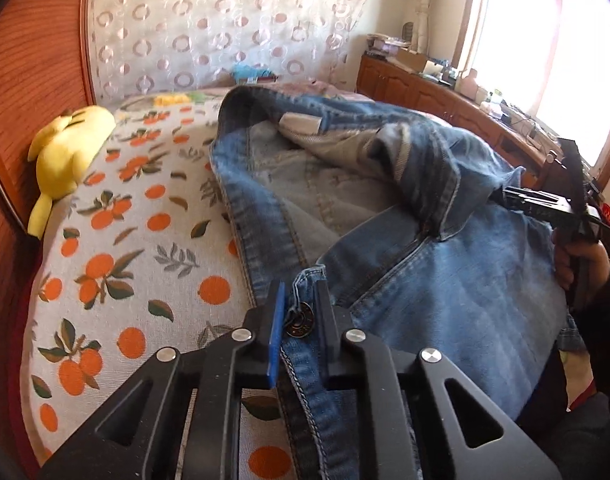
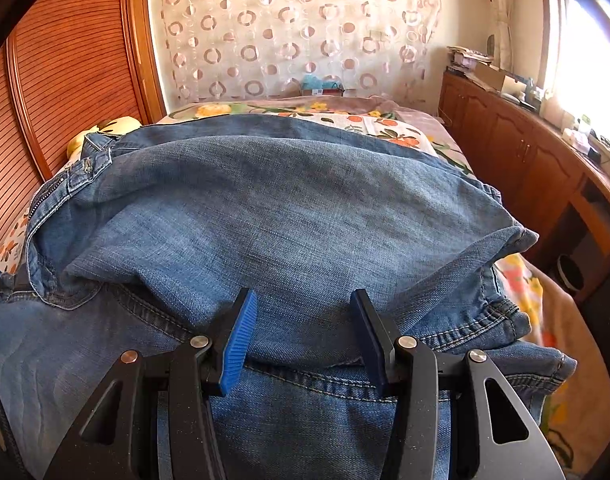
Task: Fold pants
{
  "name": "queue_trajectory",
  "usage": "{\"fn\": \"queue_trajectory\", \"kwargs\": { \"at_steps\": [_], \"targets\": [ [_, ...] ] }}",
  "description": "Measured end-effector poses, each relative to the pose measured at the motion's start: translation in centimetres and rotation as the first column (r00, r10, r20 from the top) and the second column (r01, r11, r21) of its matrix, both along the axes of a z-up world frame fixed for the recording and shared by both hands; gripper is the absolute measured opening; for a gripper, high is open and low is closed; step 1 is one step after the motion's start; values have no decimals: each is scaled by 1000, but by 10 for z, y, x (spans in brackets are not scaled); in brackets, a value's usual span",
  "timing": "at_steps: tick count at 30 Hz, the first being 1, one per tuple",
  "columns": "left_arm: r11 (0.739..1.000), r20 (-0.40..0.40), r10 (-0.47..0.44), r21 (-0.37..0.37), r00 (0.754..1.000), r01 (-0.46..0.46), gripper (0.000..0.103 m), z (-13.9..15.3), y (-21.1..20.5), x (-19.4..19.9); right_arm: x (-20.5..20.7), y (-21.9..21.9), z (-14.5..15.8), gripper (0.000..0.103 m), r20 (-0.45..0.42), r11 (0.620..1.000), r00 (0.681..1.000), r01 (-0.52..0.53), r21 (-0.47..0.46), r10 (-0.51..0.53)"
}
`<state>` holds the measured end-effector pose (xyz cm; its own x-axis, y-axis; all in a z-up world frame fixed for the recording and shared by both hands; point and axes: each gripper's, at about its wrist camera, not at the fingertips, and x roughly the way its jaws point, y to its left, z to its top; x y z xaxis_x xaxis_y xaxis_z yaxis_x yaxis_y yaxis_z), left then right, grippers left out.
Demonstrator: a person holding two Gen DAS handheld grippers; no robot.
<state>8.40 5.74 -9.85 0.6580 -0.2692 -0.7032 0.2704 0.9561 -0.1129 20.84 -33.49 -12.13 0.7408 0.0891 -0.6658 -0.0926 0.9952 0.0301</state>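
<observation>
A bed [image 1: 117,216] covered in a sheet printed with oranges and leaves fills the room's middle, with a ribbed wooden headboard [image 1: 33,92] on one side, a sheer curtain with ring patterns [image 1: 209,20] on the far wall, and a low wooden cabinet [image 2: 517,152] cluttered with small items under a bright window [image 1: 553,52]. A yellow plush toy [image 1: 67,148] lies against the headboard. The blue jeans [image 2: 273,208] are spread across the sheet, bunched and partly doubled over (the pale inside of the waistband shows in the left view). The left gripper [image 1: 299,320] is clamped on the waistband edge at the metal button [image 1: 299,322]. The right gripper [image 2: 301,336] stands apart over a denim fold, its pads not pressing it.
</observation>
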Motion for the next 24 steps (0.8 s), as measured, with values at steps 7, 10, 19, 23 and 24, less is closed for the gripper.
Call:
{"fn": "queue_trajectory", "kwargs": {
  "at_steps": [7, 10, 19, 23, 24],
  "targets": [
    [1000, 177, 21, -5, 984, -21, 8, 61, 2, -6, -2, -4, 0, 50, 9, 1000, 1000, 9, 18, -9],
    [998, 197, 34, 42, 980, -43, 5, 67, -2, 9, -2, -5, 0, 50, 8, 1000, 1000, 10, 18, -10],
    [982, 65, 112, 147, 992, -121, 2, 12, 11, 50, -2, -2, 0, 50, 6, 1000, 1000, 11, 18, -11],
    [988, 75, 100, 114, 992, -108, 6, 21, 7, 47, -2, -2, 0, 50, 4, 1000, 1000, 11, 15, -11],
    [989, 76, 91, 106, 993, -99, 10, 25, 4, 47, -2, -2, 1, 50, 4, 1000, 1000, 11, 14, -11]
  ]
}}
